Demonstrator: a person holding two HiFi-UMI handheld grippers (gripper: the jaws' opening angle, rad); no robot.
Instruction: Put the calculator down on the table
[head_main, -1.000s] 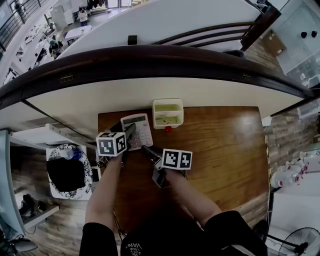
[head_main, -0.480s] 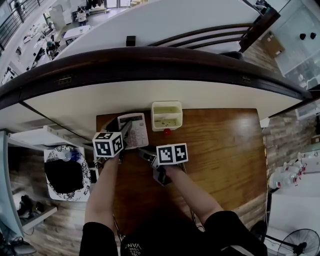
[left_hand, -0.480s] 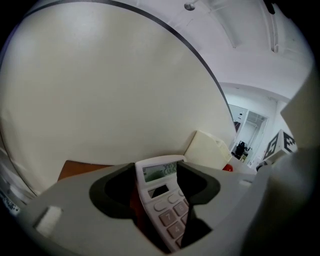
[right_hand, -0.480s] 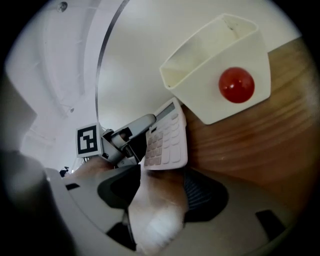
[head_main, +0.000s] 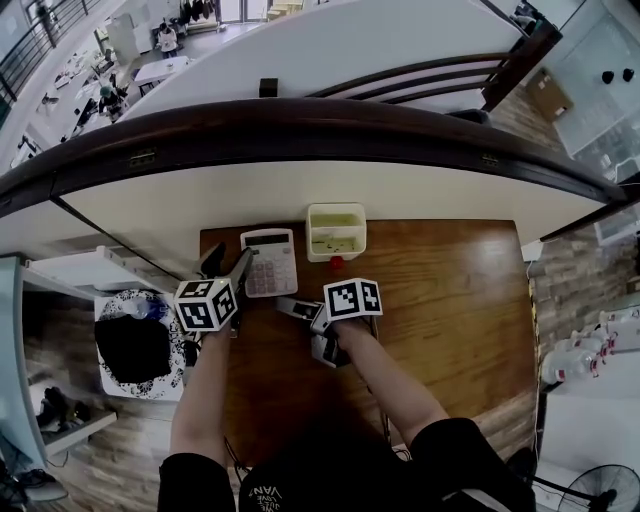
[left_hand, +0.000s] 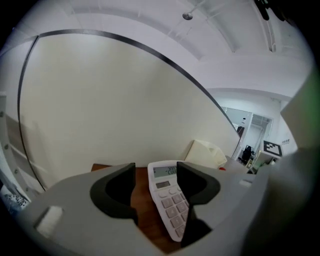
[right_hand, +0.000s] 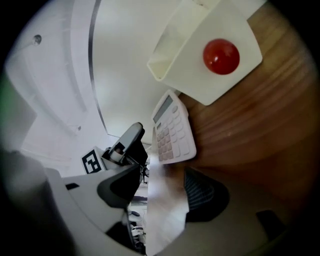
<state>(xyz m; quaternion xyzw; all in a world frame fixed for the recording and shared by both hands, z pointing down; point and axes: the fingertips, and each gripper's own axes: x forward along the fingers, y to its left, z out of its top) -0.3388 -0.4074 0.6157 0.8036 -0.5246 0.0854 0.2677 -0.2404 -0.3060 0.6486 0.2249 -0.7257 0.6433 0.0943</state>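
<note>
The pale calculator (head_main: 271, 262) lies flat on the wooden table (head_main: 440, 300), display toward the far edge. My left gripper (head_main: 228, 258) hovers just off its left edge, open; in the left gripper view the calculator (left_hand: 170, 200) shows through the gap of the left gripper (left_hand: 156, 167), with neither pad touching it. My right gripper (head_main: 295, 308) sits near the calculator's front right corner, pointing left. In the right gripper view the jaws of the right gripper (right_hand: 162, 175) are opening wide and the calculator (right_hand: 172, 132) lies ahead of them, untouched.
A white open box (head_main: 336, 229) stands beside the calculator at the table's far edge, a small red ball (head_main: 337, 262) at its front. A curved white wall with a dark rail rises behind. A dark round bin with a patterned rim (head_main: 135, 345) sits on the floor at left.
The left gripper has drawn back and up off the calculator toward the left. The right gripper's jaws have spread and shifted slightly. The calculator stays flat on the table.
</note>
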